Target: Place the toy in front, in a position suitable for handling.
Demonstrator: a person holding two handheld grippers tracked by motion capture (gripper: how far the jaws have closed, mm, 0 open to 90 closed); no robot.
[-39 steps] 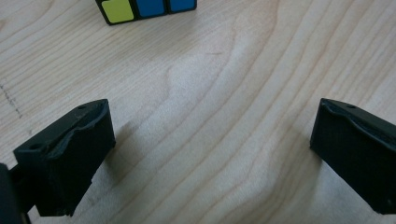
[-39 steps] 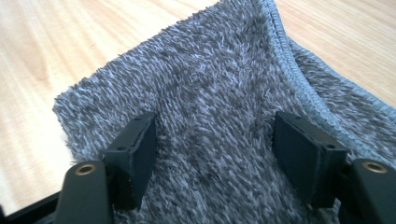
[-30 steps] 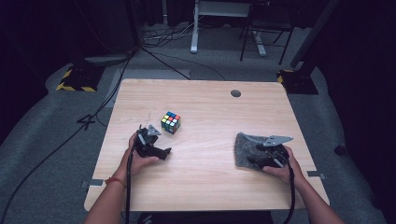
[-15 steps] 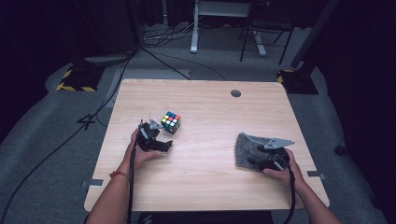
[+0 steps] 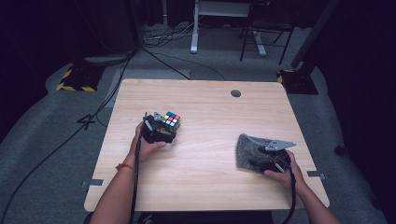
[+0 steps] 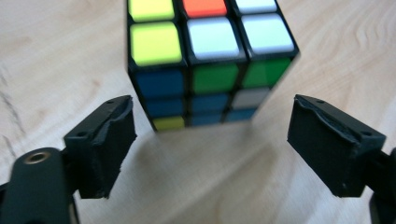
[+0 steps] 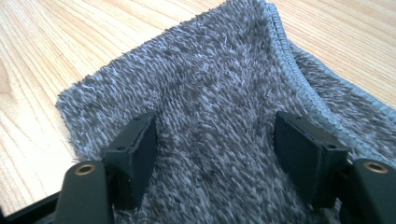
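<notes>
the left gripper point(image 6: 210, 140) is spread wide, its jaws short of the puzzle cube point(image 6: 210, 60), which stands just ahead on the table point(image 5: 210, 154); this looks like the approach before a grasp. next it should ease forward until the cube sits between the pads, then close. the right gripper point(image 7: 215, 154) rests released over the grey cloth point(image 7: 219, 93).

A light wooden table point(image 5: 205, 177) carries a colourful puzzle cube point(image 5: 171, 120) and a grey fuzzy cloth point(image 5: 247, 149).

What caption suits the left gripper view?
Open left hand-held gripper approaching a scrambled puzzle cube on the wooden table.
</notes>
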